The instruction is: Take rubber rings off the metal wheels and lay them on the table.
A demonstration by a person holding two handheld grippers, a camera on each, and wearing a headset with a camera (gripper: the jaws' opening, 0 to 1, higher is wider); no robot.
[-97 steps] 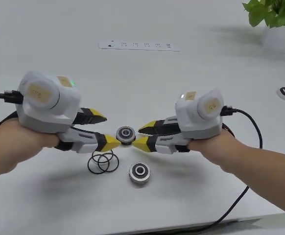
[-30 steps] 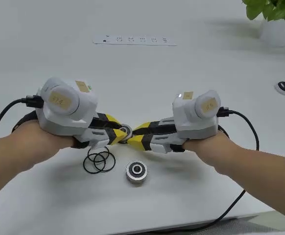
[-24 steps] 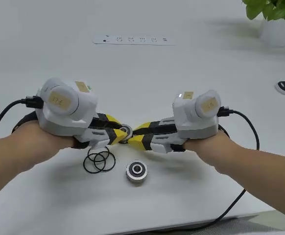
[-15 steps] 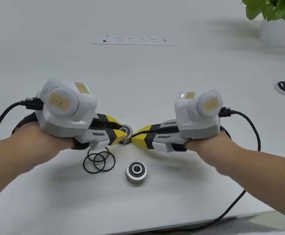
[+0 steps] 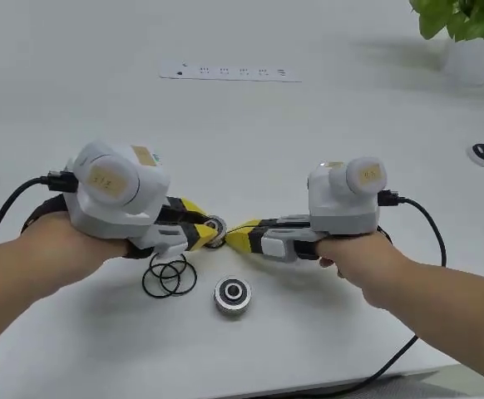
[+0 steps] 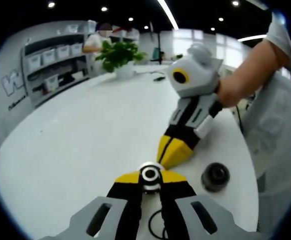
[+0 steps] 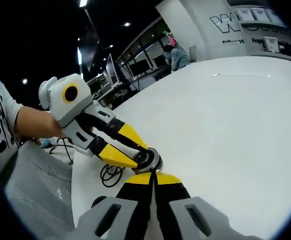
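Now your left gripper point(image 5: 202, 226) pinches a metal wheel point(image 5: 215, 226) over the table point(image 5: 308, 125) — your right gripper point(image 5: 238, 237) has its jaws pressed together, tips at the wheel's rim. Loose rubber rings point(image 5: 170, 278) and a second wheel point(image 5: 232, 293) lie just below.

A silver wheel point(image 5: 232, 293) lies flat, three black rings point(image 5: 170, 277) overlapping just left of it. Behind it, the left gripper point(image 5: 205, 226) clamps a second wheel point(image 5: 215, 225).
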